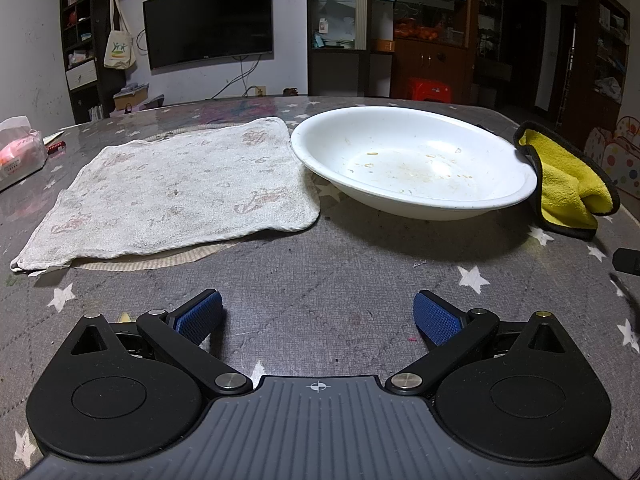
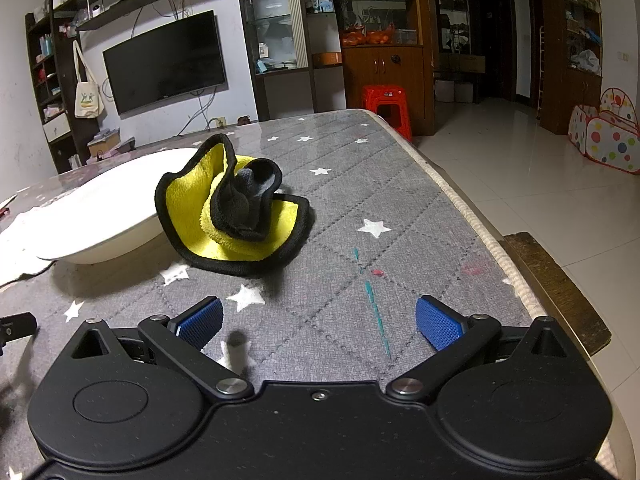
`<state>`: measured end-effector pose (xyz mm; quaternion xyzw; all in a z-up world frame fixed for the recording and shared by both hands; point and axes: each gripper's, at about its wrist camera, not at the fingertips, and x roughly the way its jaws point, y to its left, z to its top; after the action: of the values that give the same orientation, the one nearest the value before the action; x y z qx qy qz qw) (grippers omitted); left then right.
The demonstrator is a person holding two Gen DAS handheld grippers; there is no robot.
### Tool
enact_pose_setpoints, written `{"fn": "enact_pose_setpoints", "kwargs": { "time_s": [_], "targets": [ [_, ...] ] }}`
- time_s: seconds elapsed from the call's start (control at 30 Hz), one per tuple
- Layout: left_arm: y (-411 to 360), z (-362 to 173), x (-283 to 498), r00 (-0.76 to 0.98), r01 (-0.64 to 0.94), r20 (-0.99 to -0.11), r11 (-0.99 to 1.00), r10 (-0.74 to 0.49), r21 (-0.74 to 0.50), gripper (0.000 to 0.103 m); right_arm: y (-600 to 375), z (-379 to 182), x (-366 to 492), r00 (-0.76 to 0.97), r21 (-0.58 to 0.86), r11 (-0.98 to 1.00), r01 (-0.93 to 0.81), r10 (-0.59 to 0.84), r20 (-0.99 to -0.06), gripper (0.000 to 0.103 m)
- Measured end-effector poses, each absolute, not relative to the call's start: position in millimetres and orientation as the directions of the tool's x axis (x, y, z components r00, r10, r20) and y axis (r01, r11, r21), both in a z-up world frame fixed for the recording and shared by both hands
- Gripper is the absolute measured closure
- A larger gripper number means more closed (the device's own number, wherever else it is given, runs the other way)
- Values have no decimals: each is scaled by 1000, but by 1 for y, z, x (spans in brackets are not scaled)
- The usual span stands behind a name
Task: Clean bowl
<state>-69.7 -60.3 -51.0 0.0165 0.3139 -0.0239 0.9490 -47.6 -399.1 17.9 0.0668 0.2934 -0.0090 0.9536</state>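
Note:
A wide white bowl point(image 1: 412, 160) with dried food specks inside sits on the grey star-patterned table point(image 1: 320, 264). It also shows at the left of the right wrist view point(image 2: 108, 208). A crumpled yellow cloth with black trim point(image 2: 236, 220) lies right beside the bowl's right rim, also seen in the left wrist view point(image 1: 568, 184). My left gripper point(image 1: 318, 318) is open and empty, hovering short of the bowl. My right gripper point(image 2: 318, 320) is open and empty, short of the yellow cloth and to its right.
A stained white towel point(image 1: 180, 192) lies flat left of the bowl. A tissue pack point(image 1: 20, 156) sits at the far left. The table's right edge point(image 2: 480, 224) drops to tiled floor, with a red stool point(image 2: 386, 106) beyond.

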Motion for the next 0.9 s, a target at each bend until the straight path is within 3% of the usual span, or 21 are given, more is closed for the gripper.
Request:
{"fn": "enact_pose_setpoints", "kwargs": {
  "time_s": [0.9],
  "targets": [
    [-61, -51, -70, 803, 52, -596, 998, -30, 20, 0, -394, 16, -46, 824, 108, 992, 57, 14, -566, 0]
  ]
}}
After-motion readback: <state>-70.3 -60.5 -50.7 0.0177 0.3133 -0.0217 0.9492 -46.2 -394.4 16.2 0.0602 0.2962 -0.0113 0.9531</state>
